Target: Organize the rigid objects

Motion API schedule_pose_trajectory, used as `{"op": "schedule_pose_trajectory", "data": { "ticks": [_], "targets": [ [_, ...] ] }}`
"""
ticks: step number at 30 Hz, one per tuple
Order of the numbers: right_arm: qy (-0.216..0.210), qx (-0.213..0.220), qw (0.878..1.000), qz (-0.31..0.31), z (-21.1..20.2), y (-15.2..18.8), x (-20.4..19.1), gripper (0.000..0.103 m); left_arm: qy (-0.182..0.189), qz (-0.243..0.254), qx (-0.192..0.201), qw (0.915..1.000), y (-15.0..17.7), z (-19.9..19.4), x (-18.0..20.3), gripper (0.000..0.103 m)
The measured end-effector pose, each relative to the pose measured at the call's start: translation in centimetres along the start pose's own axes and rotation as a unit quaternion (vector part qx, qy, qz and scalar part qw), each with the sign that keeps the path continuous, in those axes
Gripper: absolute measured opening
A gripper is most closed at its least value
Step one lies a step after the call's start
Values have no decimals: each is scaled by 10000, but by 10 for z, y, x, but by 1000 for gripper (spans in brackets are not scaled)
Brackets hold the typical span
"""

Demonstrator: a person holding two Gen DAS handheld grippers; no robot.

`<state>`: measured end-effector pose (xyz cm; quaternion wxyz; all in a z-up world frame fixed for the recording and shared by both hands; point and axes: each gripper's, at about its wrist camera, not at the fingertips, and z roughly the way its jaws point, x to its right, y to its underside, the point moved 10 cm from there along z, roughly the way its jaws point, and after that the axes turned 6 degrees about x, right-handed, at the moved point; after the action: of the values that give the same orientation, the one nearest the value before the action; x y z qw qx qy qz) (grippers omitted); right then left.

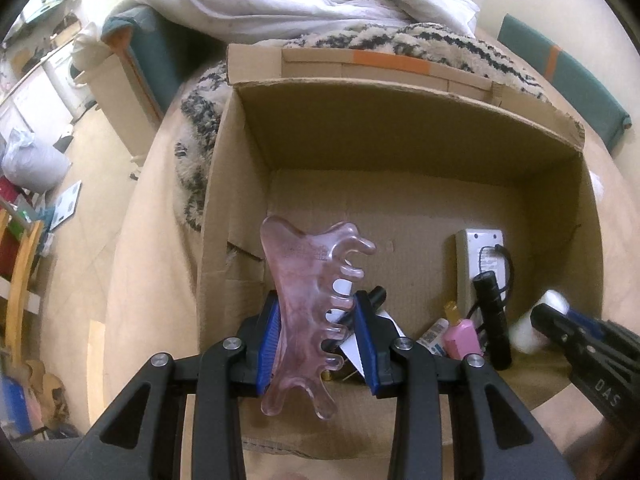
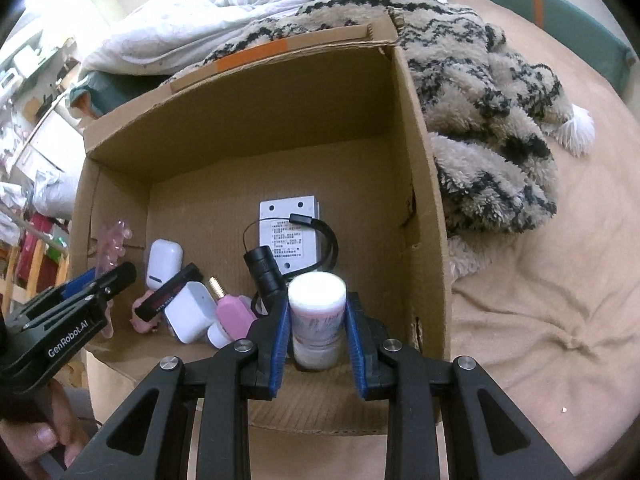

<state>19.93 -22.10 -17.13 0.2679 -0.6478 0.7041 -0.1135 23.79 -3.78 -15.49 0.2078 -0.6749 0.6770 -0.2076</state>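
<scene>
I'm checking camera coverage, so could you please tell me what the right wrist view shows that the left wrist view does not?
Only the right wrist view shows the white earbud case and white charger block inside the box, plus the white pompom on the bed. Only the left wrist view shows the pink comb's full shape, clamped in the left tongs. Both show the cardboard box, flashlight, pink bottle and the right tongs gripping the white jar.

Pink translucent comb [image 1: 308,312]; brown box [image 1: 400,128]; beige-black zigzag blanket [image 2: 480,92].
</scene>
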Motion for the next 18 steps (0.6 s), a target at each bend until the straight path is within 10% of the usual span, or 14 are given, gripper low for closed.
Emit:
{"op": "schedule_pose_trajectory", "data": {
  "ticks": [6, 9, 18],
  "targets": [
    [-128, 122, 9996, 213, -7, -5, 2, 31, 126, -39, -21, 9999, -1, -4, 4, 41],
    [-343, 371, 9982, 327, -18, -12, -2, 72, 256, -110, 109, 9996, -5, -13, 6, 71],
    [-535, 1046, 9929, 165, -56, -26, -14, 103, 531, -276, 572, 9966, -21, -57, 0, 95]
  ]
}}
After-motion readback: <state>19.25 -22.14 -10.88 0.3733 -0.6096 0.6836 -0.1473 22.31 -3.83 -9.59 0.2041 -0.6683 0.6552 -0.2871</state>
